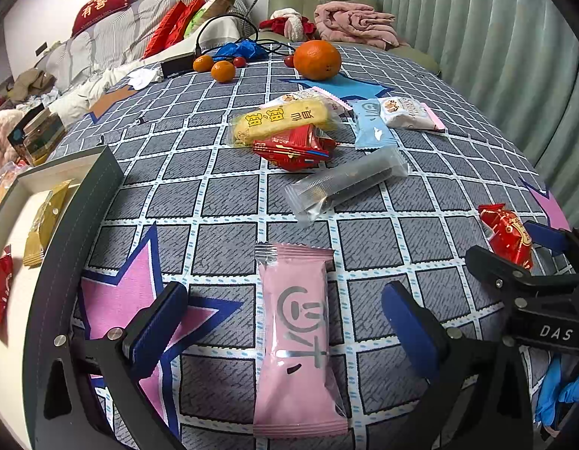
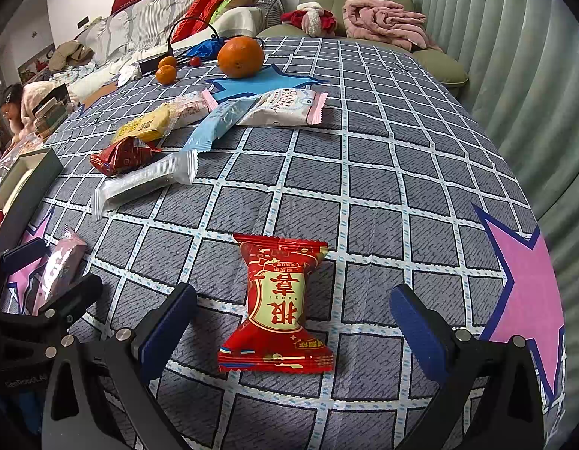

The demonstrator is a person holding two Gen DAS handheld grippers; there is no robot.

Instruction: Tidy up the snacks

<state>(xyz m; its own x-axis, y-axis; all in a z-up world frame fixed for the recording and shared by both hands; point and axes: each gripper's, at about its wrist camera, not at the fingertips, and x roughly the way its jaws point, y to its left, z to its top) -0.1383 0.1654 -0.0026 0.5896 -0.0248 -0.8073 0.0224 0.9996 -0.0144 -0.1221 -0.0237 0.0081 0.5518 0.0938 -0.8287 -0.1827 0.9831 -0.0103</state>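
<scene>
My left gripper is open, its blue pads on either side of a pink snack packet lying flat on the checked tablecloth. My right gripper is open around a red snack packet, also lying flat; both show at the right edge of the left wrist view, the gripper and the packet. Further back lie a clear packet, a red packet, a yellow packet, a light blue packet and a white-pink packet.
A dark-rimmed box at the left holds a gold packet and a red packet. A large orange, two small oranges, cables and a blue bag sit at the table's far edge. Sofa and armchair stand behind.
</scene>
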